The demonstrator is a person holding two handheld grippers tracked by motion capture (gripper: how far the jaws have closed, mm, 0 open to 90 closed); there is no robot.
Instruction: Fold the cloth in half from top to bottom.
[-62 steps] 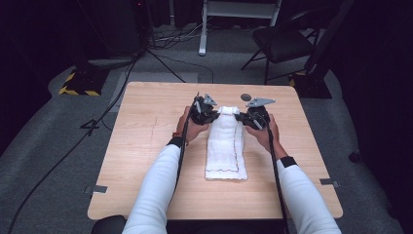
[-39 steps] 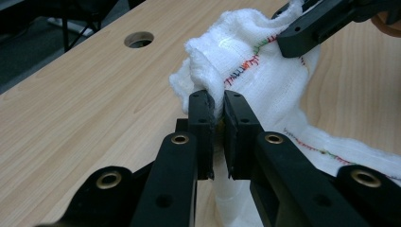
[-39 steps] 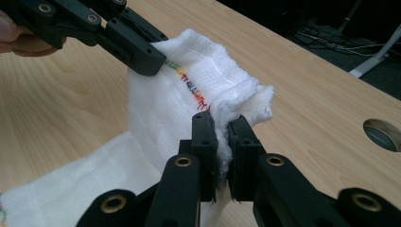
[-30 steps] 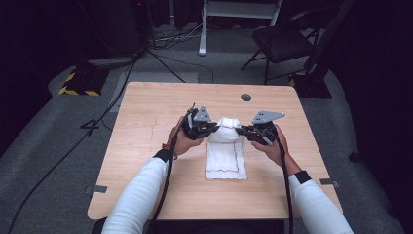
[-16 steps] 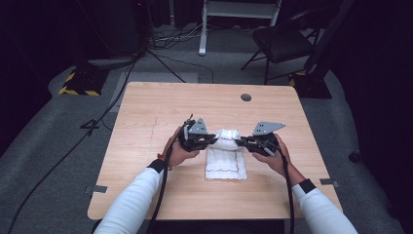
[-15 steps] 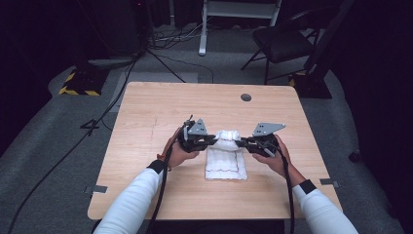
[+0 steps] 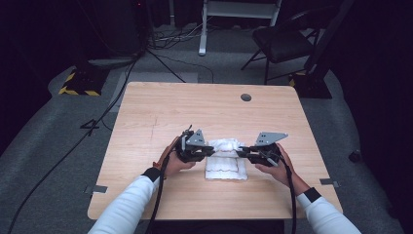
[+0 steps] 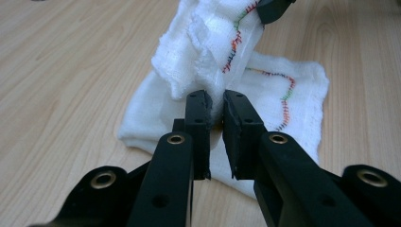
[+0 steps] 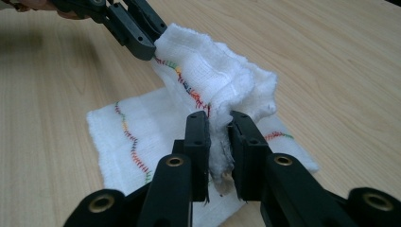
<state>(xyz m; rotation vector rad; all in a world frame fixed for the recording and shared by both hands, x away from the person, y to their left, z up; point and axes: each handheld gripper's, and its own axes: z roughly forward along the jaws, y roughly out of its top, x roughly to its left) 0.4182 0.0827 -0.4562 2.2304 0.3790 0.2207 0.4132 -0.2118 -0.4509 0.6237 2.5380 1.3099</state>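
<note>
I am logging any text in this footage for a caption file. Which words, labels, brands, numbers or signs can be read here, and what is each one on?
None can be read.
White woven cloth with multicoloured zigzag stitching: stitching alone, no lettering.
Light wooden table: bare wood grain, no label.
Left tongs and right tongs, both shut on the cloth: plain black, no brand.
Yellow-and-black striped block on the floor: stripes, no words.

The worktop [image 7: 160,117] is seen whole from a fixed camera high above its near edge, facing forward and down. Two close cameras, each mounted low behind a pair of tongs, are aimed at each other; the white cloth [image 7: 225,157] near the worktop's middle is shared by all three.
</note>
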